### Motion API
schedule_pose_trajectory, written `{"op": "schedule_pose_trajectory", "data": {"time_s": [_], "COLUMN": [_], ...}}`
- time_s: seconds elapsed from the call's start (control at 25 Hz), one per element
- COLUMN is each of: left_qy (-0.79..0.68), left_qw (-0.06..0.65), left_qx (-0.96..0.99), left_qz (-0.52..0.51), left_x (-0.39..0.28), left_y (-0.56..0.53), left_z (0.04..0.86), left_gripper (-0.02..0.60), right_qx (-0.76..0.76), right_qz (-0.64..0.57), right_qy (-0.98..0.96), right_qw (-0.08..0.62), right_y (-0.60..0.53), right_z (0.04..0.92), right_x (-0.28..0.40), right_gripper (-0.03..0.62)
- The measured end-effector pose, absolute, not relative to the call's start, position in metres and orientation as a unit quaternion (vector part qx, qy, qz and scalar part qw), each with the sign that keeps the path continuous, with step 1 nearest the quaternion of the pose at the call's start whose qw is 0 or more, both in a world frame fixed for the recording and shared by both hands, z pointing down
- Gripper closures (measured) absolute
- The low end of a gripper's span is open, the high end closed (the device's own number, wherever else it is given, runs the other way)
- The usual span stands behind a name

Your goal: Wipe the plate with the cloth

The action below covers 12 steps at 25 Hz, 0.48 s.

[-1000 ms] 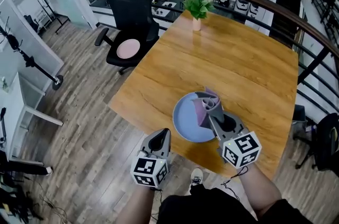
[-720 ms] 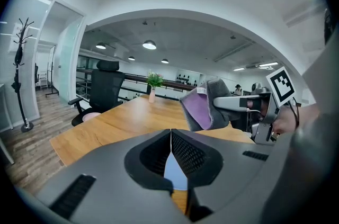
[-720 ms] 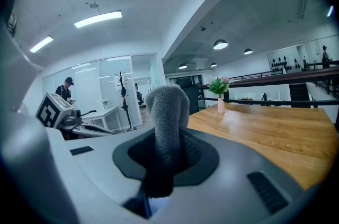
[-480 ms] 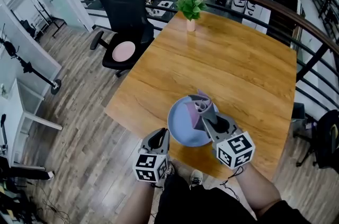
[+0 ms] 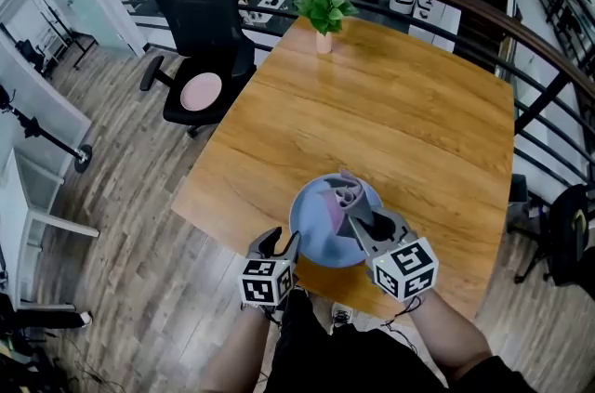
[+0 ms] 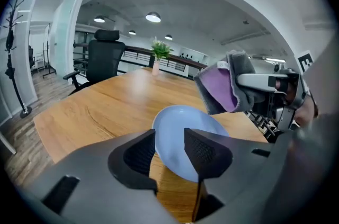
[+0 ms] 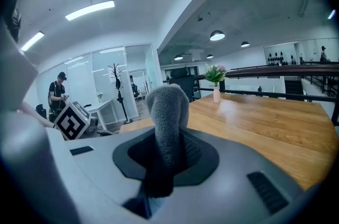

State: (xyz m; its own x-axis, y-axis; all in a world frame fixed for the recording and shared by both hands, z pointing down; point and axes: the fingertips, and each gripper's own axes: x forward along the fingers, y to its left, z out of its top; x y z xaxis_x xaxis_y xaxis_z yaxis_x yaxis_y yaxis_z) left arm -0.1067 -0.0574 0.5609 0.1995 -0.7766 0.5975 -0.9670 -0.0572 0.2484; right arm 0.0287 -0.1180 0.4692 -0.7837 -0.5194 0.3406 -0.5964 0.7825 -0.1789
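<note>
The left gripper point(image 6: 169, 146) has just been opening its jaws; they stand wide apart, with the near rim of the round pale-blue plate point(image 6: 183, 119) showing in the gap and neither pad pressed on it. The right gripper point(image 7: 167, 157) is clamped on a grey-and-purple bunched cloth point(image 7: 168, 109), held over the plate's right side. The plate lies at the near edge of the wooden table point(image 5: 400, 122), well apart from a small vase of flowers point(image 5: 323, 6) at the far corner
</note>
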Motion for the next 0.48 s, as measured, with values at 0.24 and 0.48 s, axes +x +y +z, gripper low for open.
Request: {"op": "schedule_pose_trajectory", "data": {"time_s": [0.24, 0.48], "left_qy": [-0.586, -0.558], "left_qw": [0.349, 0.376], "left_qx": [0.710, 0.714], "left_qz": [0.176, 0.196], "left_x": [-0.113, -0.116], "left_y": [-0.079, -0.095], "left_z": [0.600, 0.624], "left_gripper": [0.403, 0.403], "right_qx": [0.308, 0.309], "right_qz": [0.156, 0.175], "right_qy": [-0.925, -0.917], "right_qw": [0.159, 0.182], "right_y": [-0.130, -0.137], "right_z": [0.496, 0.520], "right_x": [0.017, 0.003], "right_gripper": [0.522, 0.522]}}
